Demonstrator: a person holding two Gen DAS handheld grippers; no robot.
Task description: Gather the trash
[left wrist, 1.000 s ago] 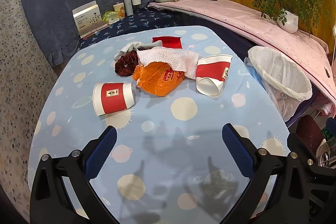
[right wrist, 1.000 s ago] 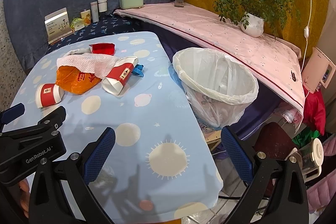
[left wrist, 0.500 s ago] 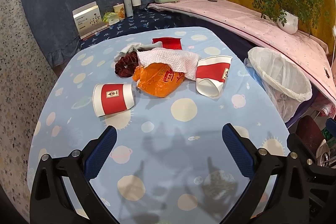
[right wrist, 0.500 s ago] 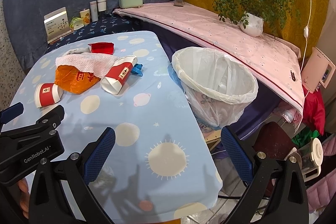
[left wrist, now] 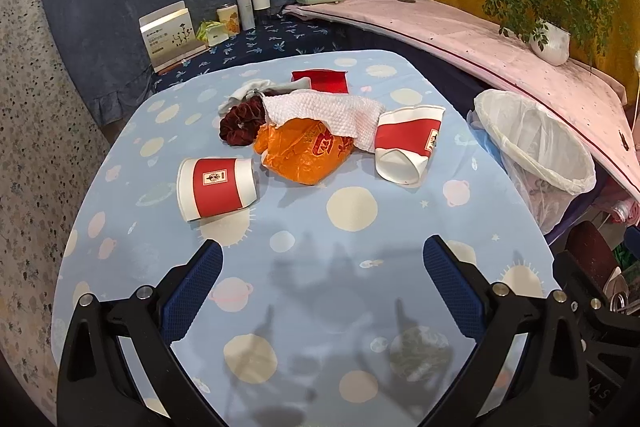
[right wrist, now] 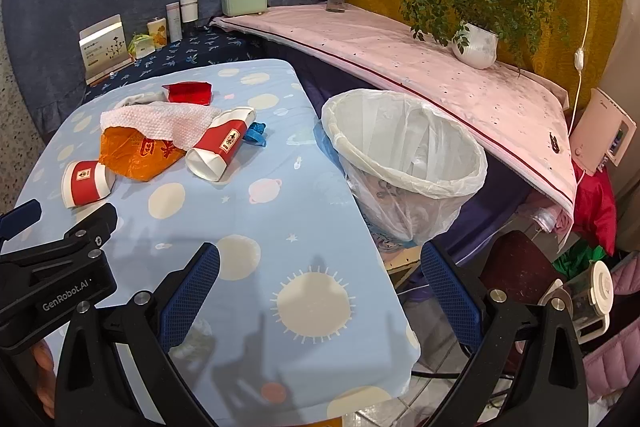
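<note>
Left wrist view: I am holding my left gripper (left wrist: 322,269) wide, empty, over the table (left wrist: 400,247); trash pile (left wrist: 308,131) lying far.
Right wrist view: I am holding my right gripper (right wrist: 320,277) wide, empty; bin (right wrist: 404,155) standing right of the table.

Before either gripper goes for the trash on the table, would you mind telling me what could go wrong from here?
The paper cup lies on its side, so a nudge from the open left gripper may roll it away. The white paper towel drapes over the orange bag, so lifting one could drag the other. The lined trash bin stands off the table edge, so a short drop may miss it.
</note>
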